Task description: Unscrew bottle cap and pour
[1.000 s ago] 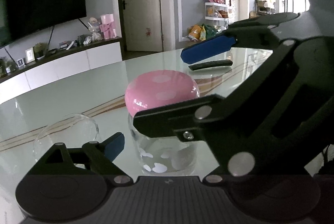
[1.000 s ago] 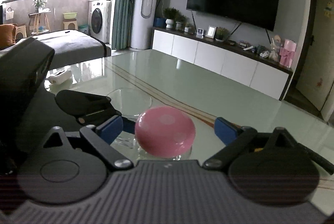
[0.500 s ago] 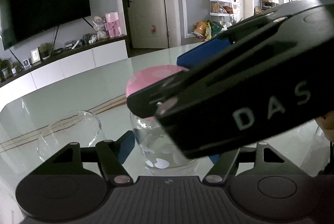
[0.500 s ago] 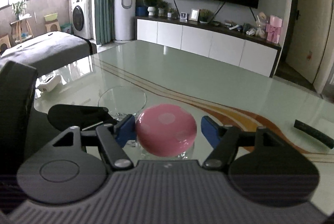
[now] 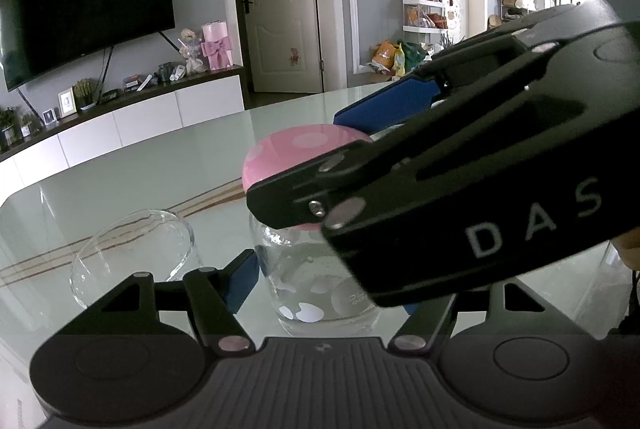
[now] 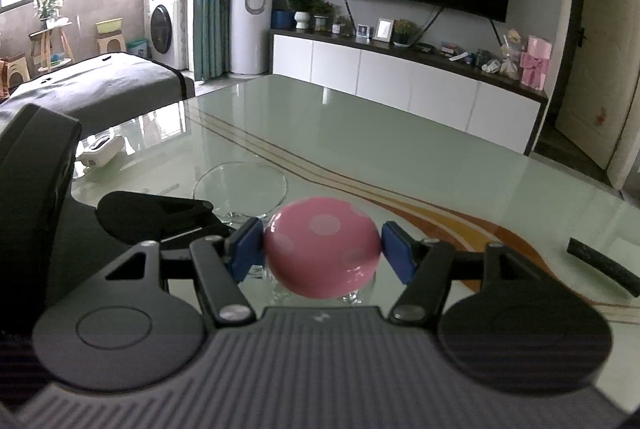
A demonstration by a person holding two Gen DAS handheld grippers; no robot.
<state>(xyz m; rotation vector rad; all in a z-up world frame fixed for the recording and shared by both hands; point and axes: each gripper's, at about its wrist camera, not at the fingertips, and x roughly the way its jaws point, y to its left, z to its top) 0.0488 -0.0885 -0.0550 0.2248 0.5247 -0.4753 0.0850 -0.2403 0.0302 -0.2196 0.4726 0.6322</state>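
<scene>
Both grippers clamp: right [image 6: 322,249] on one pink cap [image 6: 322,245], left [image 5: 320,281] on one bottle [image 5: 316,277].

From the left wrist, we lose the cap's [image 5: 304,145] 3 o'clock side and the left gripper's [image 5: 324,277] right finger behind the right gripper [image 5: 460,189].

White letters "DAS" on the black body of the right hand-held gripper [image 5: 352,165]; small print on the bottle [image 5: 320,281] is illegible.
</scene>
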